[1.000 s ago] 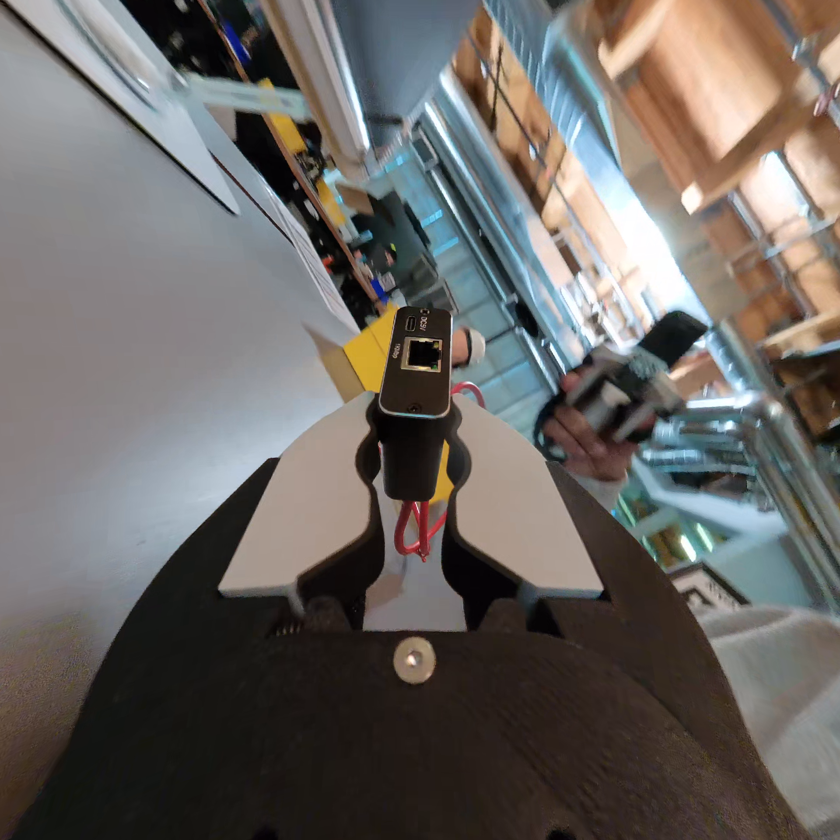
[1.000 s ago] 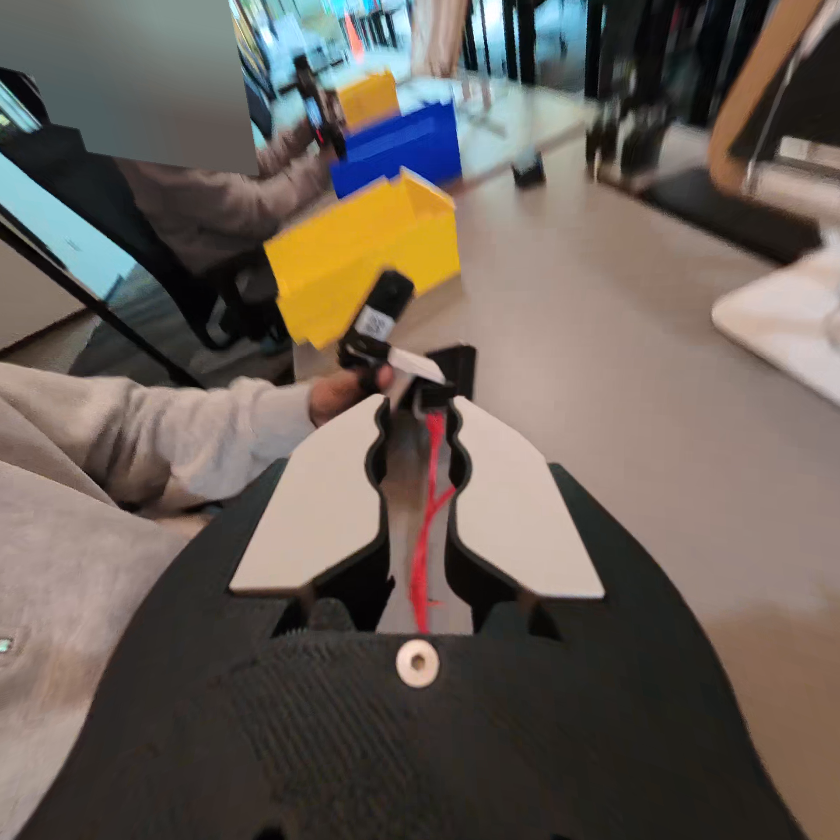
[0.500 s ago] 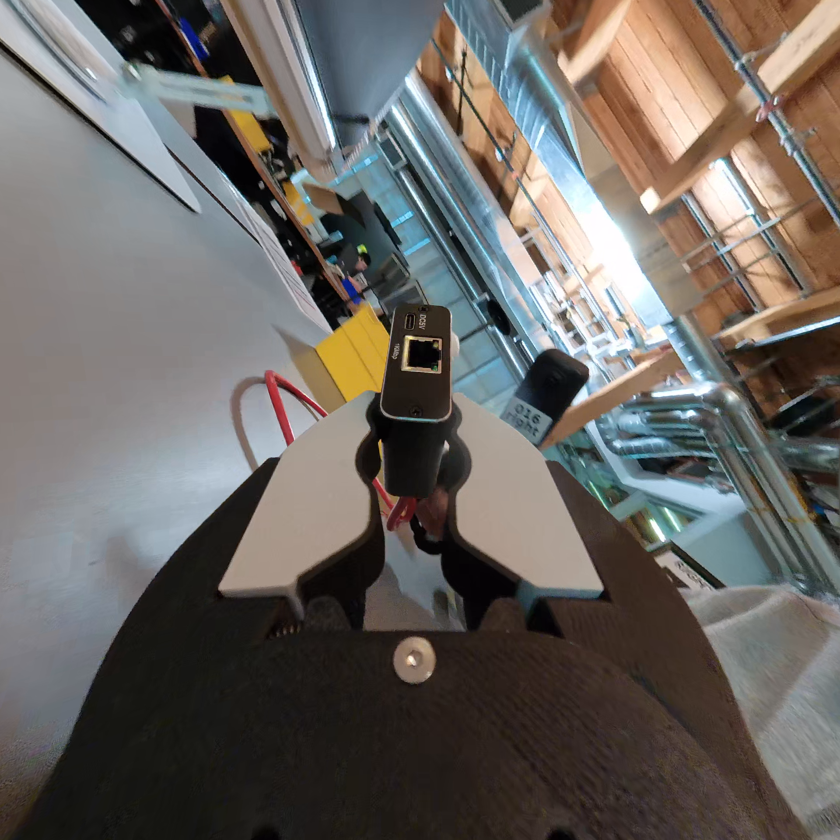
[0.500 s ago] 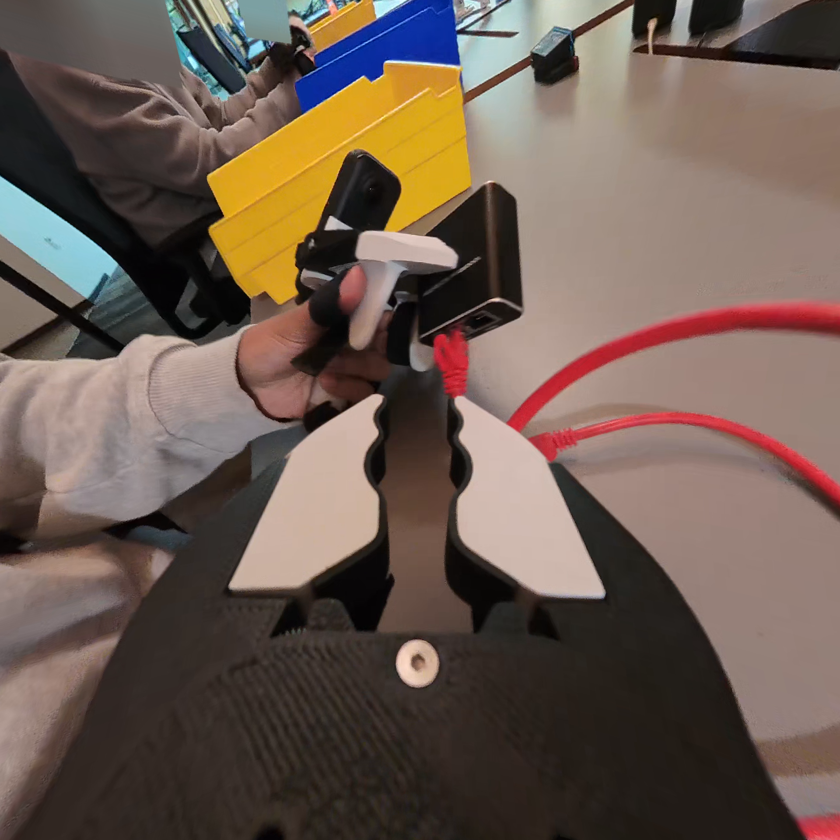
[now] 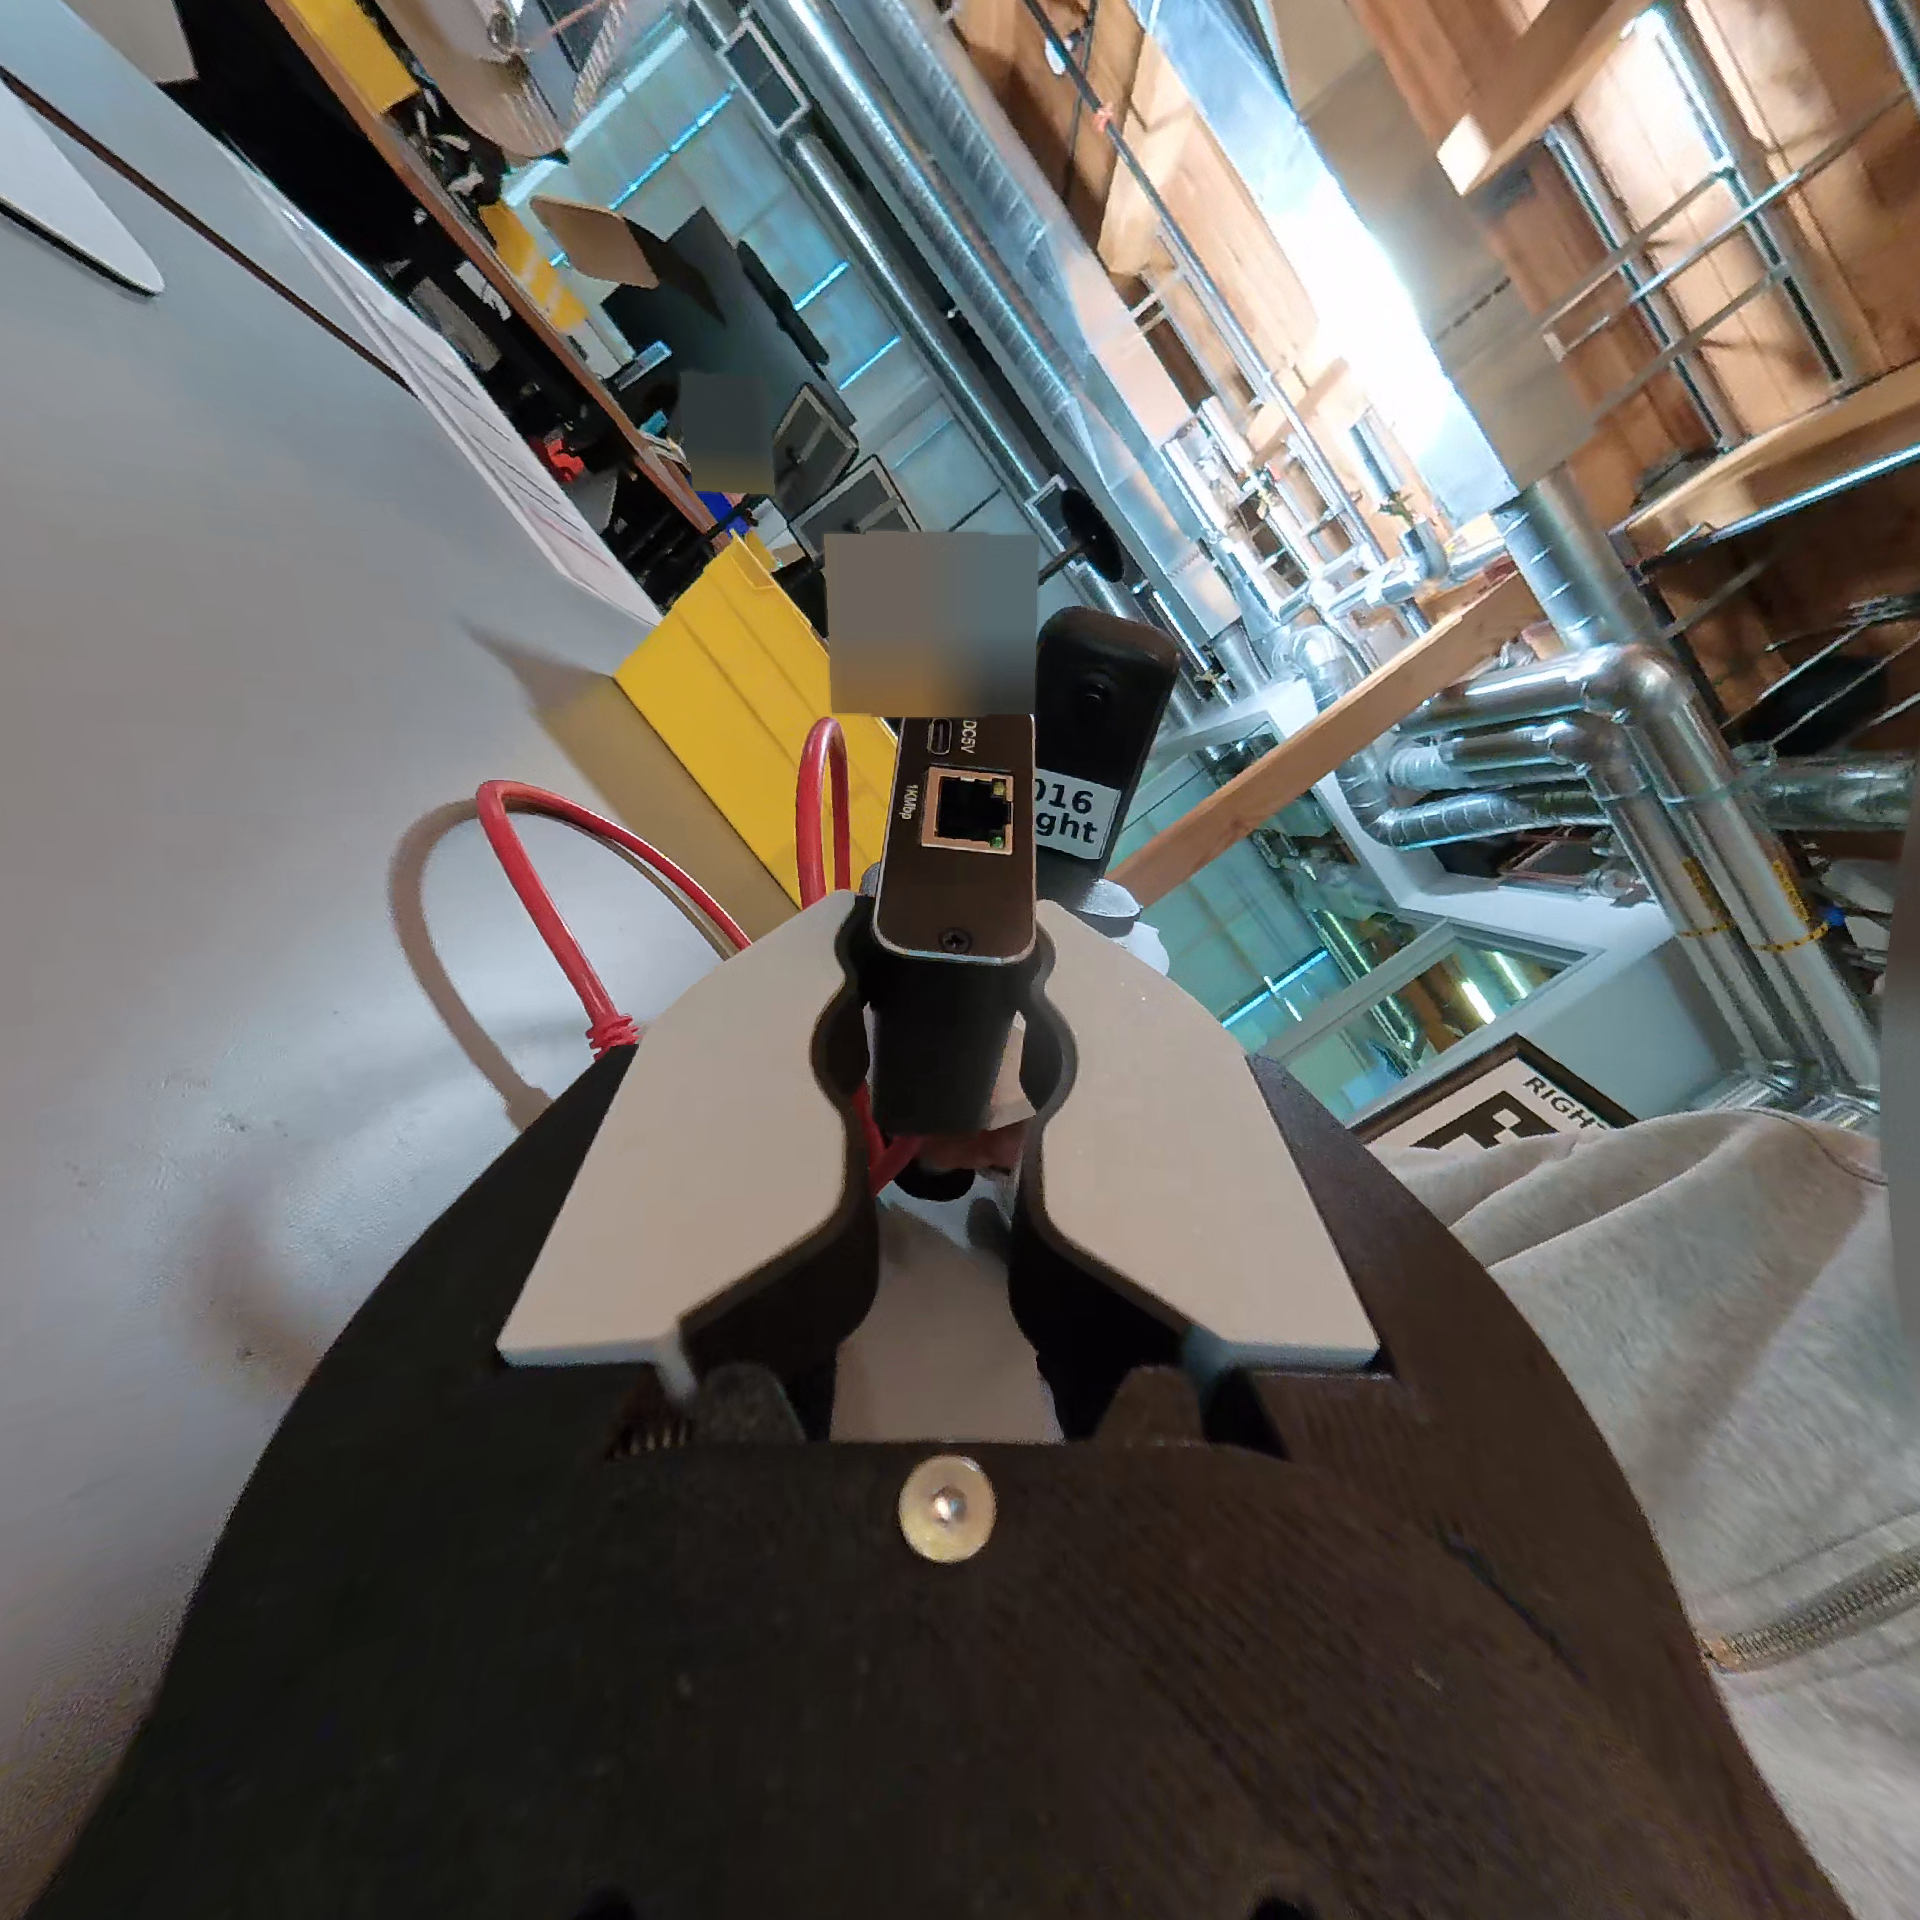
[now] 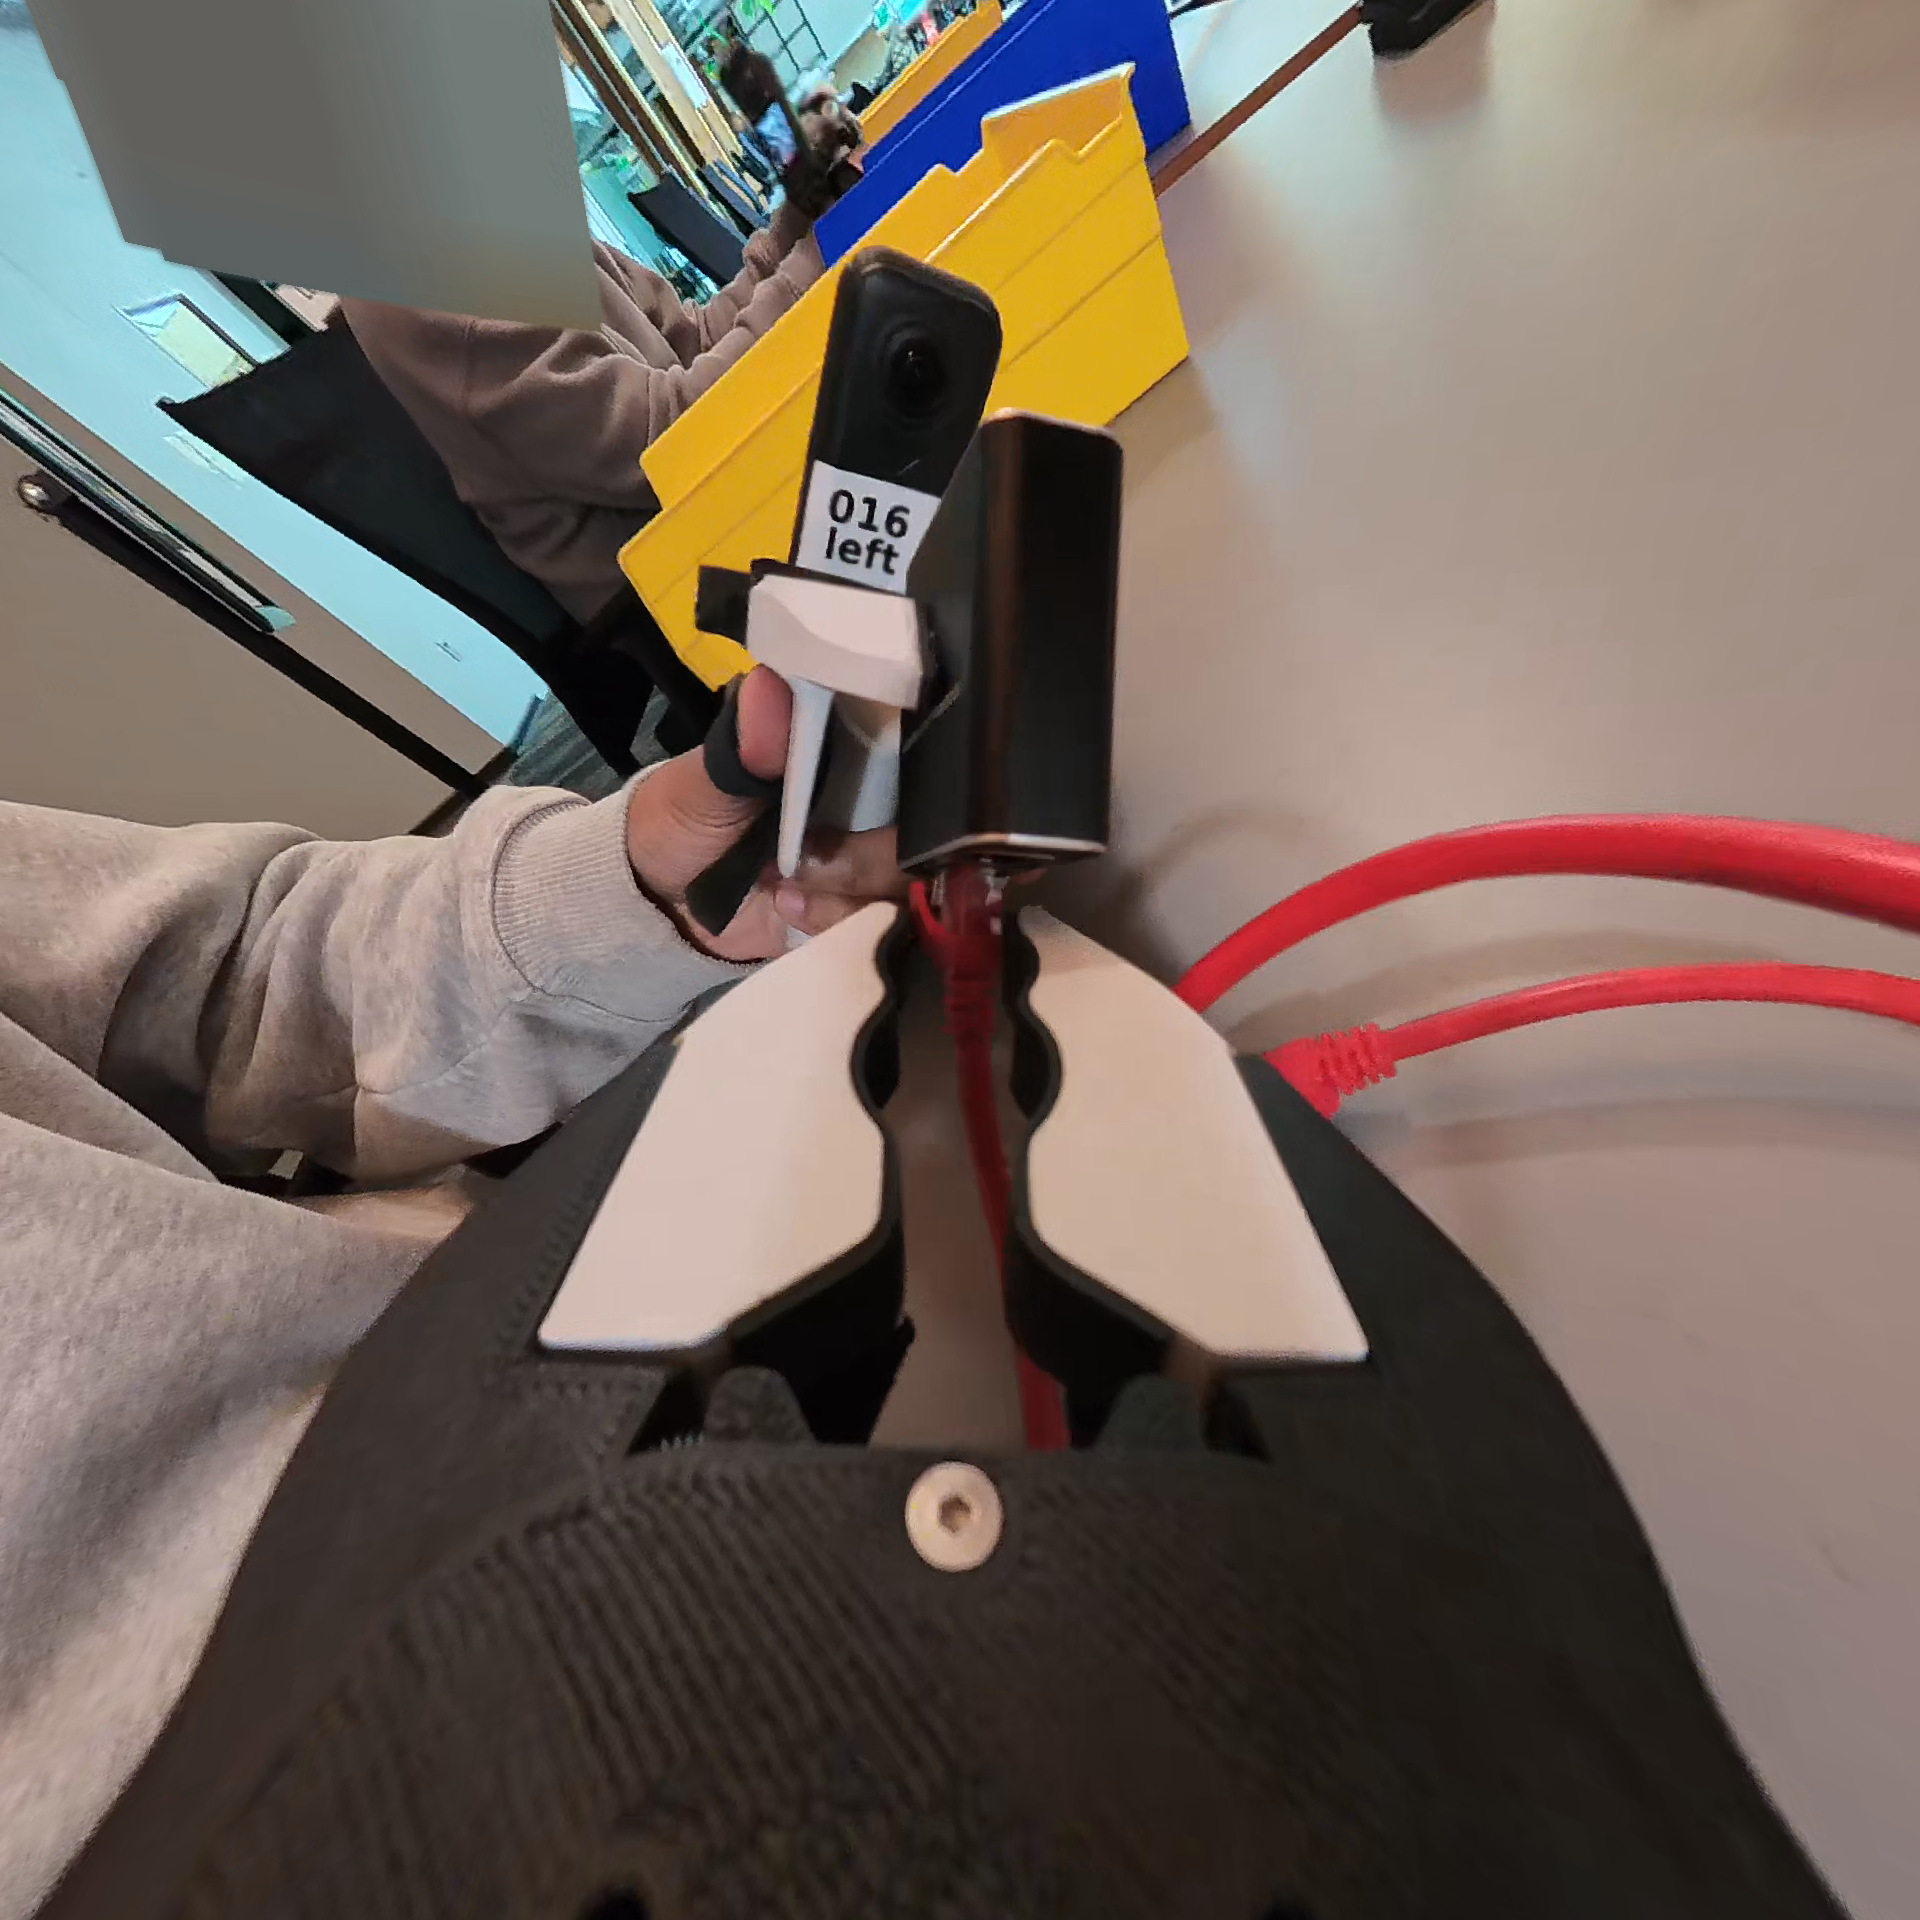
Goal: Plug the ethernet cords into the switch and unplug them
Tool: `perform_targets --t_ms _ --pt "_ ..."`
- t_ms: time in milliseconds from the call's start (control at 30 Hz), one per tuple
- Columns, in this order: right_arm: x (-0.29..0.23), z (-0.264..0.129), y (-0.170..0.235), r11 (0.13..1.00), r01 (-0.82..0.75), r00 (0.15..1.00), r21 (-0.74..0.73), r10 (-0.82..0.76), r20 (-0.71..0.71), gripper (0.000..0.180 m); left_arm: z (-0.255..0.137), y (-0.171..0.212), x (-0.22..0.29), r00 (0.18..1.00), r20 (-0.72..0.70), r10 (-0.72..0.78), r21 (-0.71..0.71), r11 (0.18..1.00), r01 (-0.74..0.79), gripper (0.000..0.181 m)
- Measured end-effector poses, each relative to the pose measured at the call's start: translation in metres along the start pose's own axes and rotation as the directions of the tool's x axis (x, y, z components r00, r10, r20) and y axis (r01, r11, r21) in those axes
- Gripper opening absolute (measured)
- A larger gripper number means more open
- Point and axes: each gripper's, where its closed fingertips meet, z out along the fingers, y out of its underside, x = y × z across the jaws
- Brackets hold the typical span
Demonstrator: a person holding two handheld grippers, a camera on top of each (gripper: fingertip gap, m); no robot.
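Note:
My left gripper (image 5: pixel 953 920) is shut on the black switch (image 5: pixel 961 883) and holds it up off the table. One empty port on its end faces the camera. In the right wrist view the switch (image 6: pixel 1029 644) stands upright beside the left gripper's white finger (image 6: pixel 831 639). My right gripper (image 6: pixel 958 920) is shut on a red ethernet cord (image 6: pixel 977 1060). Its plug (image 6: pixel 961 894) sits at the port on the switch's lower end. I cannot tell how deep it sits. The cord also shows below the switch in the left wrist view (image 5: pixel 894 1153).
Two more red cords (image 6: pixel 1558 842) lie on the grey table (image 6: pixel 1558 416) to the right, one with its plug end (image 6: pixel 1325 1070) by my right finger. A yellow bin (image 6: pixel 1039 260) and a blue bin (image 6: pixel 1039 83) stand behind. A person's grey sleeve (image 6: pixel 312 935) is at the left.
My right gripper has moved up to the switch with the red plug, which now meets the switch's lower port. The left gripper has turned the switch upright.

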Motion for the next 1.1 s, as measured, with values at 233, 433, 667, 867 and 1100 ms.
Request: perform_targets --t_ms 233,433,667,867,1100 --pt "-0.004 -0.002 -0.005 0.998 -0.056 0.997 0.037 0.054 0.047 0.016 0.0 0.001 0.003 1.0 -0.01 0.009 -0.007 1.0 -0.009 0.024" --pt "-0.004 -0.004 -0.006 0.998 -0.055 0.998 0.027 0.054 0.034 0.014 0.001 0.003 0.004 1.0 -0.011 0.02 -0.015 1.0 -0.02 0.025" --pt "-0.002 -0.005 -0.006 1.0 -0.01 1.0 0.02 0.01 -0.005 0.013 0.003 0.004 0.007 0.999 -0.012 0.032 -0.027 0.999 -0.033 0.026" --pt "-0.001 -0.003 -0.007 1.0 0.002 1.0 0.03 -0.001 -0.031 0.012 0.002 0.002 0.008 1.0 -0.012 0.022 -0.013 1.0 -0.023 0.026" --pt "-0.004 -0.001 -0.012 0.998 -0.04 0.999 0.04 0.039 0.01 0.012 0.001 -0.006 0.009 0.996 0.04 0.083 0.033 0.996 -0.084 0.025"
